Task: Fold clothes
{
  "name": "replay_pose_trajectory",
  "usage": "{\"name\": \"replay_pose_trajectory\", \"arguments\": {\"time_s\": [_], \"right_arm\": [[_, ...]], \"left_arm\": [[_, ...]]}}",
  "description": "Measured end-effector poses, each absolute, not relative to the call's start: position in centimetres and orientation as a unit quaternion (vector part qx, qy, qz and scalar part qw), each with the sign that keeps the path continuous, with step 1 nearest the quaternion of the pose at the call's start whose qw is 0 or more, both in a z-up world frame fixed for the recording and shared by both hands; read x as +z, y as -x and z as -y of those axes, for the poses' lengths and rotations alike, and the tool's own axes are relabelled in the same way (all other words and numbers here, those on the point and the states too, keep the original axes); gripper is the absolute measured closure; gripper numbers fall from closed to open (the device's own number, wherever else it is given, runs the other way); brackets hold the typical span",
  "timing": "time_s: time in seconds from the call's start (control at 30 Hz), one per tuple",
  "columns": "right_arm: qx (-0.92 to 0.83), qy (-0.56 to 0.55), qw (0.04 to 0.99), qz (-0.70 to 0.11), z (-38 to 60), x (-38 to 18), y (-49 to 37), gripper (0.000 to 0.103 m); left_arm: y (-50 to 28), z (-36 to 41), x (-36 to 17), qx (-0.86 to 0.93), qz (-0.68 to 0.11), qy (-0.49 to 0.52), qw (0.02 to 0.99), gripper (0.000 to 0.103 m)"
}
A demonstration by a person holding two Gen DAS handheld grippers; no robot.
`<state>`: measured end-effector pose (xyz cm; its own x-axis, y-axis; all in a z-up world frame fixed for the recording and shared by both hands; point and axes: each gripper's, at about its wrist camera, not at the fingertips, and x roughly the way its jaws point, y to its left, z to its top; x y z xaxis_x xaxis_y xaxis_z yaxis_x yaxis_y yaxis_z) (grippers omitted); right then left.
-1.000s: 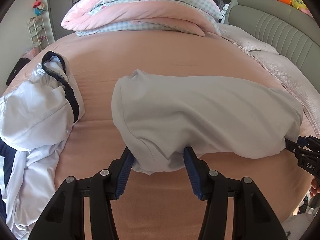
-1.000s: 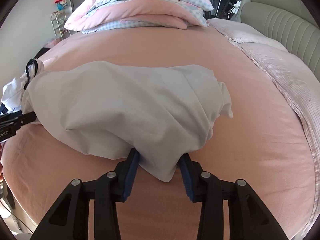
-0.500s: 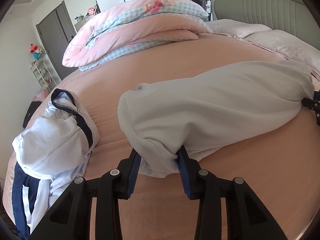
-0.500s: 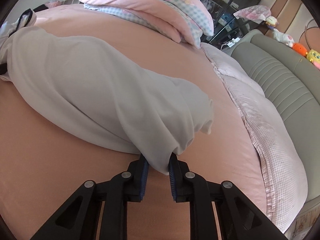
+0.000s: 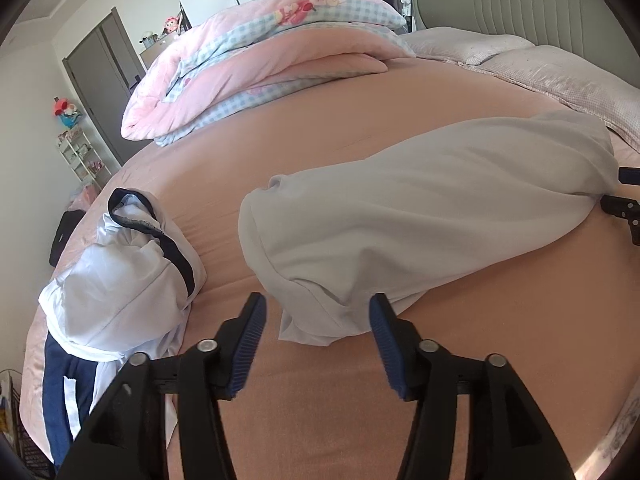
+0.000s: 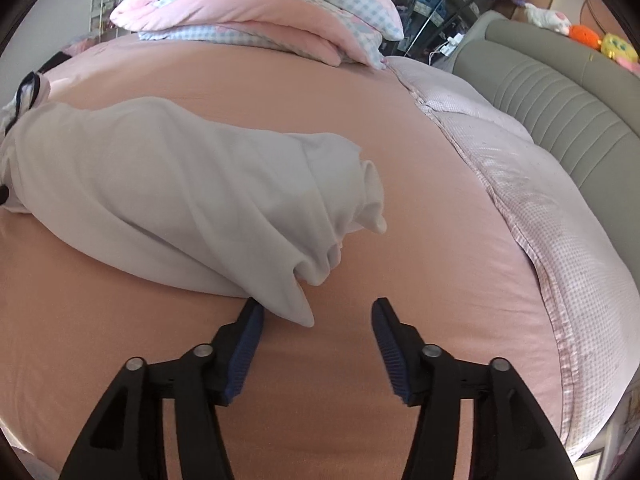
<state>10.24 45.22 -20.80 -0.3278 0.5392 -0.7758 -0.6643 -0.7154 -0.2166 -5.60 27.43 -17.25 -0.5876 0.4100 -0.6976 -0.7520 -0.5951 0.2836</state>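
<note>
On bed (image 5: pixel 320 152), white garment (image 5: pixel 420 208) lies crosswise between grippers

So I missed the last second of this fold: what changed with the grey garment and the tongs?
Both tongs, left and right, opened and let go of the grey garment, which now lies bunched on the pink sheet. The white-and-navy clothes stayed put.

Pale grey garment (image 5: pixel 420 216) on a plain salmon-pink sheet (image 5: pixel 320 152); pink, blue-checked quilt (image 5: pixel 272 60).

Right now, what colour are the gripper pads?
Blue, ribbed pads; clearest in the left wrist view.
</note>
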Motion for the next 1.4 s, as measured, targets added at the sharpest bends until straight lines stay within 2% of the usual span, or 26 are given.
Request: {"name": "replay_pose_trajectory", "arguments": {"time_s": [0.07,0.17,0.5,1.0,1.17,1.4], "right_arm": [[0.814,0.438,0.369,-0.092,-45.4,-20.4,-10.7,0.037],[0.814,0.437,0.368,-0.102,-45.1,-19.8,-10.9,0.037],[0.817,0.426,0.363,-0.136,-44.7,-18.1,-11.4,0.036],[0.8,0.382,0.321,-0.333,-45.8,-19.2,-14.6,0.036],[0.784,0.349,0.284,-0.429,-46.5,-20.8,-15.6,0.036],[0.781,0.333,0.277,-0.449,-46.5,-21.1,-15.4,0.036]], "left_arm": [[5.5,-27.2,-16.6,0.847,-0.277,0.292,0.347,0.024],[5.4,-27.4,-15.8,0.846,-0.267,0.297,0.352,0.021],[5.9,-27.0,-14.8,0.844,-0.206,0.346,0.355,0.021],[6.6,-25.3,-15.3,0.825,-0.081,0.432,0.355,0.021],[6.7,-25.1,-16.2,0.814,-0.044,0.456,0.358,0.021],[6.6,-25.6,-17.5,0.795,-0.021,0.484,0.364,0.021]]}}
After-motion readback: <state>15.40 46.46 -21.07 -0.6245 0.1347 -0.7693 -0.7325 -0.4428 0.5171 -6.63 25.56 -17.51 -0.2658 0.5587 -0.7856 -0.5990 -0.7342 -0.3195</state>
